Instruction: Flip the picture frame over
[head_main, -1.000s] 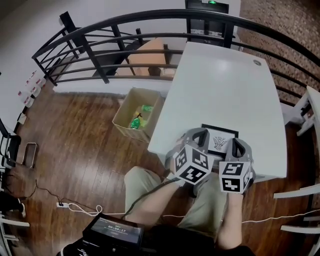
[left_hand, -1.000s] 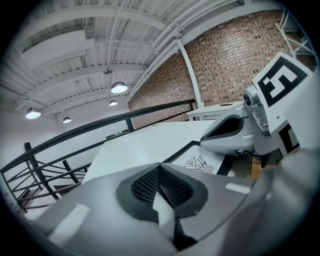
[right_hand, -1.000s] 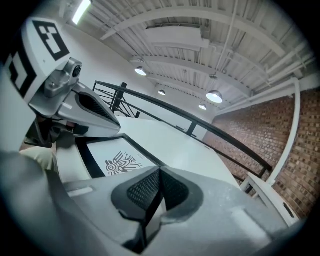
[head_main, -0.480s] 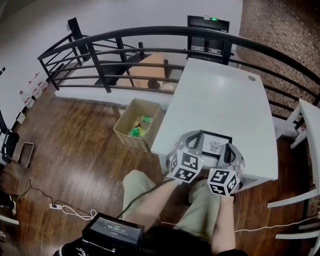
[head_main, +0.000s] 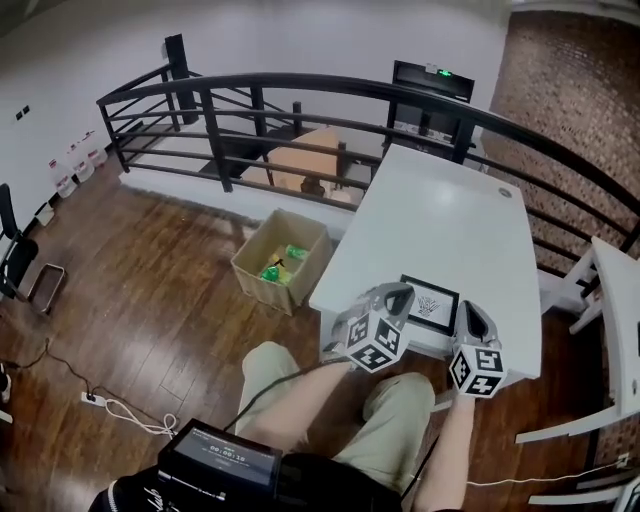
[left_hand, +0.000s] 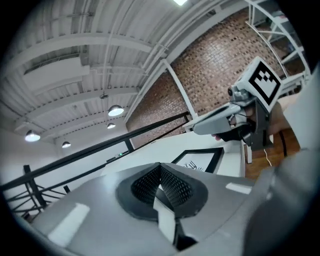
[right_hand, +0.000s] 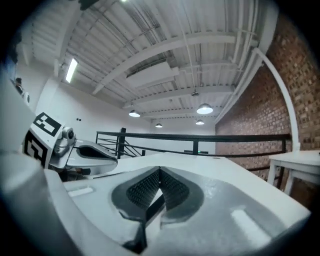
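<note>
The black picture frame (head_main: 430, 303) lies flat, picture side up, near the front edge of the white table (head_main: 450, 210). My left gripper (head_main: 397, 295) hovers at the frame's left side, shut with nothing in it. My right gripper (head_main: 470, 318) hangs just right of the frame over the table's front edge, also shut and empty. In the left gripper view the shut jaws (left_hand: 160, 169) point past the frame (left_hand: 197, 160) toward the right gripper (left_hand: 235, 117). In the right gripper view the closed jaws (right_hand: 159, 173) face along the tabletop, with the left gripper (right_hand: 75, 150) at the left.
A black metal railing (head_main: 300, 95) curves behind the table. An open cardboard box (head_main: 280, 258) with green items stands on the wood floor to the left. A white chair (head_main: 600, 300) is at the right. The person's knees sit under the table's front edge.
Both grippers have spread apart and drawn off the frame's near edge; the right one has risen and rolled. The frame lies where it was. The head camera has tilted up.
</note>
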